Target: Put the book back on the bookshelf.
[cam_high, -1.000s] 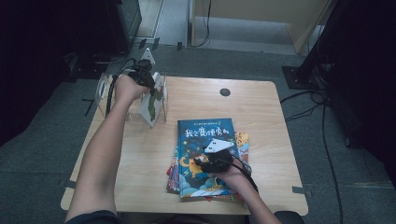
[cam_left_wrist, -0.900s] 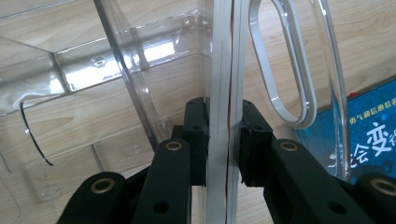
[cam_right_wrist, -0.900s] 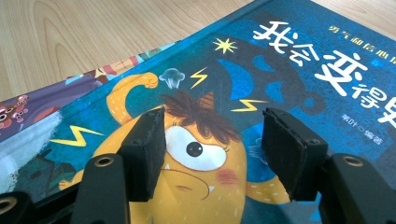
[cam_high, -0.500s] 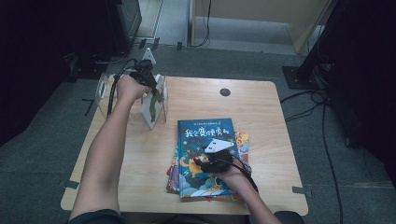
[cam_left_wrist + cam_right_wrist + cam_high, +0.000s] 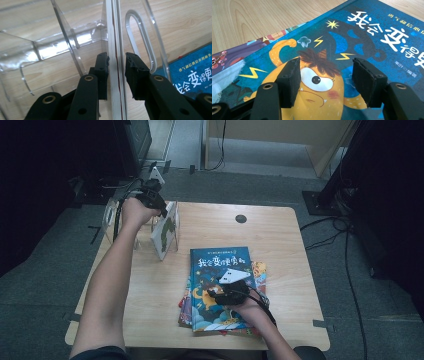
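- The thin book (image 5: 115, 50) stands upright on its edge in the clear acrylic rack (image 5: 112, 215) at the far left of the tabletop (image 5: 280, 235); its cover is pale with green.
- The left claw (image 5: 117, 62) straddles its top edge; the jaws have just been opening, the book between them, the pads a little apart from it.
- The left gripper view shows white page edges and a red line along them.
- The right claw (image 5: 325, 80) hangs spread over the blue book (image 5: 222, 287), which tops a stack near the front edge.
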Available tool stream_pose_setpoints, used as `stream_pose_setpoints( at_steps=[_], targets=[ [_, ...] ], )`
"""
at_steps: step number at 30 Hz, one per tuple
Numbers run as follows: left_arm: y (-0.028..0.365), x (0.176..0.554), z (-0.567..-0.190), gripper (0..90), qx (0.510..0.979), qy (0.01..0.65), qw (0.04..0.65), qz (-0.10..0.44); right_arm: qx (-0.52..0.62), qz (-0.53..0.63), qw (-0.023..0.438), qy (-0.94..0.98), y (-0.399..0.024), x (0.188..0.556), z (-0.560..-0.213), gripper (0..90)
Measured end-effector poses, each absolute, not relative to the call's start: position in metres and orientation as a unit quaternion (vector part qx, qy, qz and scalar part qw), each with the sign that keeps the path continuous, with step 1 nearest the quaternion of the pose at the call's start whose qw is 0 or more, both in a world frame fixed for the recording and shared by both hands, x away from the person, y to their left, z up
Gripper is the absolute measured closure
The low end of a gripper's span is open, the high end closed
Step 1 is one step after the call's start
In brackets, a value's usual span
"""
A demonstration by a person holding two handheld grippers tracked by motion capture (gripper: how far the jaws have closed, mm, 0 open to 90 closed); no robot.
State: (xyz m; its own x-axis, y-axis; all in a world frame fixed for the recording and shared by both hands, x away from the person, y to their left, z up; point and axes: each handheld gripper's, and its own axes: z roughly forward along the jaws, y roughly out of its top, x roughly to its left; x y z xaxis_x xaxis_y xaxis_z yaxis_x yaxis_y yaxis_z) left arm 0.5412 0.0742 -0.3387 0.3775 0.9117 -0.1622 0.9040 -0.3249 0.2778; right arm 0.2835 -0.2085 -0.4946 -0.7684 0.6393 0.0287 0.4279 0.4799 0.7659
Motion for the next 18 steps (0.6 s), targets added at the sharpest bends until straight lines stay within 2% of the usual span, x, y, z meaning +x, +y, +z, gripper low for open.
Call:
stream_pose_setpoints(
  at_steps=[8,18],
  targets=[
    [0.077,0.526,-0.32,67.3,0.825,0.533,0.185,0.033,0.314,0.402,0.131,0.85,-0.209,0.283,-0.495,40.1],
    [0.084,0.5,-0.319,64.2,0.829,0.516,0.215,0.028,0.314,0.402,0.131,0.85,-0.208,0.283,-0.495,40.1]
  ],
)
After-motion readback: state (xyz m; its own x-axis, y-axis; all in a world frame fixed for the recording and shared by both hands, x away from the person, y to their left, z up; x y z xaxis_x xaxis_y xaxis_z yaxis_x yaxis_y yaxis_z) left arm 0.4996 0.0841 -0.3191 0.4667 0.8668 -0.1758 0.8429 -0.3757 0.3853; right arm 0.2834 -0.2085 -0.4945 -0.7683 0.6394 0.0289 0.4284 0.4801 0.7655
